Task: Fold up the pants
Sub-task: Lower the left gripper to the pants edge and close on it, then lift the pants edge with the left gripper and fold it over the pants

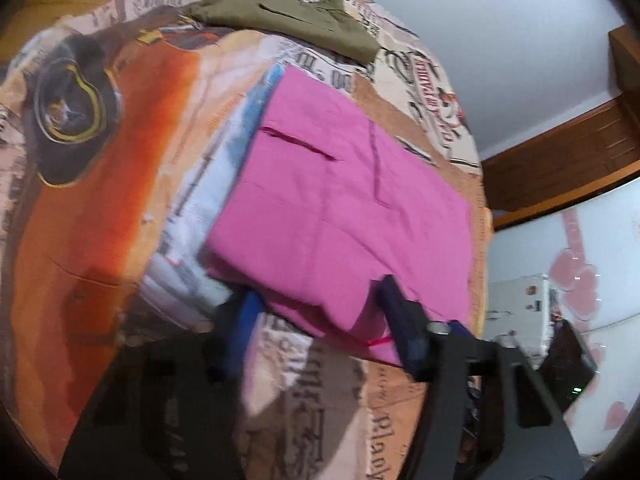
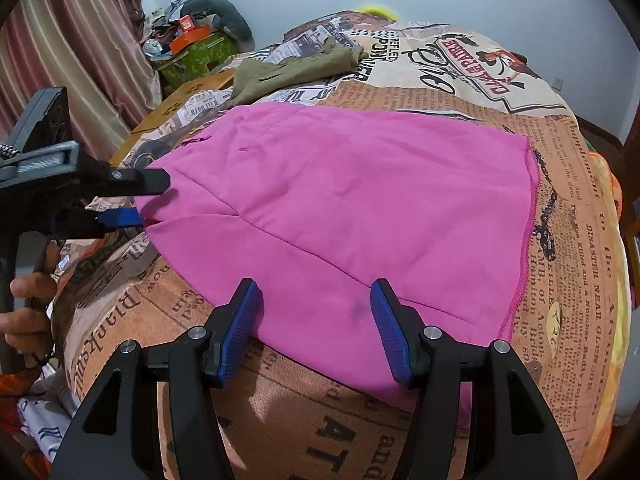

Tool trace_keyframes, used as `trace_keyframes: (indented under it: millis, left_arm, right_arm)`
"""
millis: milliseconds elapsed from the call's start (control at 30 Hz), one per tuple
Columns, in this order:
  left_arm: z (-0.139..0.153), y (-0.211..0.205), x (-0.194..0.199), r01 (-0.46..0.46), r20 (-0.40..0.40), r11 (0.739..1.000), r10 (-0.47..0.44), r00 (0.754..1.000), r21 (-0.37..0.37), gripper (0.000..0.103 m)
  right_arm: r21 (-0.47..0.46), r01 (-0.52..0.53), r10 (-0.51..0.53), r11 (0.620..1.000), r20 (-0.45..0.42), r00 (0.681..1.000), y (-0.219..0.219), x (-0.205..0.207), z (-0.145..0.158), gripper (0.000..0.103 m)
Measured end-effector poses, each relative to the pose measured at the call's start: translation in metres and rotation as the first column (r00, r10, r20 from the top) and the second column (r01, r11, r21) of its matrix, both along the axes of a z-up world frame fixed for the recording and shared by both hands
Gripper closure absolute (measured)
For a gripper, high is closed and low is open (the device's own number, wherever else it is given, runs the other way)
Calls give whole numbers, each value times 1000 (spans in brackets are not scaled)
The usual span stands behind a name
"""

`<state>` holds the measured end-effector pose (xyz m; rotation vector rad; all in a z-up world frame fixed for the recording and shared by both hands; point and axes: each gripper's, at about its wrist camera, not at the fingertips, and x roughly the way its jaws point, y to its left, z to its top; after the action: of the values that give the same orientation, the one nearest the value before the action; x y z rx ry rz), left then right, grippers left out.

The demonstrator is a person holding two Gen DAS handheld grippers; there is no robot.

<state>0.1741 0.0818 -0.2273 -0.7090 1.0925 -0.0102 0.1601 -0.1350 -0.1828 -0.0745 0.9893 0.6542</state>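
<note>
Pink pants lie folded and flat on a bed with a newspaper-print cover. They also show in the left wrist view. My right gripper is open, its blue pads straddling the near edge of the pants. My left gripper is open at the pants' corner, one finger above the cloth and one below. In the right wrist view the left gripper shows at the pants' left corner, jaws apart around the edge.
Olive green pants lie bunched at the far side of the bed and also show in the left wrist view. A cluttered green box and curtains stand at the far left. A wooden cabinet is beside the bed.
</note>
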Motion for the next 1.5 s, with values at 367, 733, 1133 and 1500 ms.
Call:
trace_keyframes:
  millis: [367, 733, 1133, 1500]
  left_arm:
    - [2, -4, 3, -24, 24, 992, 21, 999, 123, 77]
    - [34, -17, -8, -6, 110, 934, -36, 993, 357, 90]
    - [89, -58, -20, 24, 239, 783, -219, 946, 621, 93]
    - [118, -121, -16, 125, 263, 709, -412, 873, 694, 93]
  right_arm:
    - [5, 2, -2, 1000, -4, 1000, 1, 0, 0, 48]
    - [17, 24, -23, 1000, -20, 1000, -7, 0, 4, 48]
    - [8, 155, -154, 988, -26, 988, -54, -1, 8, 48]
    - [7, 219, -217, 976, -82, 973, -81, -4, -10, 48]
